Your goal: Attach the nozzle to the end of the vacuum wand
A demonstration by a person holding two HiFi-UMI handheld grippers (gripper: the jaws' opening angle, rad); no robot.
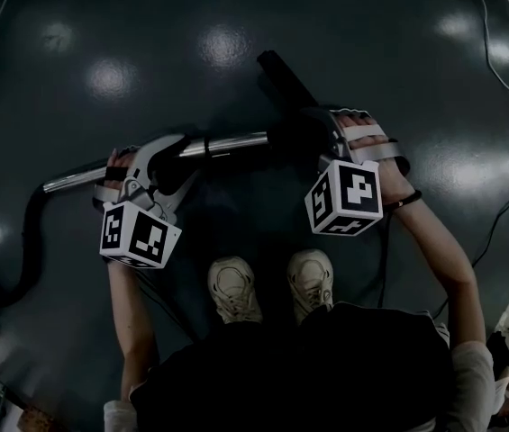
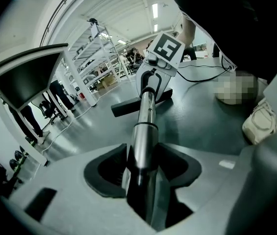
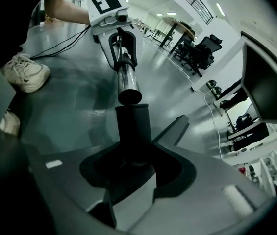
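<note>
The chrome vacuum wand [image 1: 227,144] is held level above the dark floor, running left to right. My left gripper [image 1: 159,158] is shut on its left part; in the left gripper view the wand [image 2: 145,116] runs out from between the jaws of that gripper [image 2: 140,173]. The black nozzle [image 1: 281,75] has a flat head that points away from me. My right gripper [image 1: 322,140] is shut on the nozzle's round neck [image 3: 133,126]. The wand's open end [image 3: 129,93] sits in line with the neck and close to it. I cannot tell whether they touch.
A black hose [image 1: 15,250] curves from the wand's left end down to the floor. Thin cables [image 1: 506,88] lie on the floor at the right. The person's two shoes [image 1: 272,286] stand just below the wand. Shelving [image 2: 96,48] and office chairs [image 3: 199,50] stand farther off.
</note>
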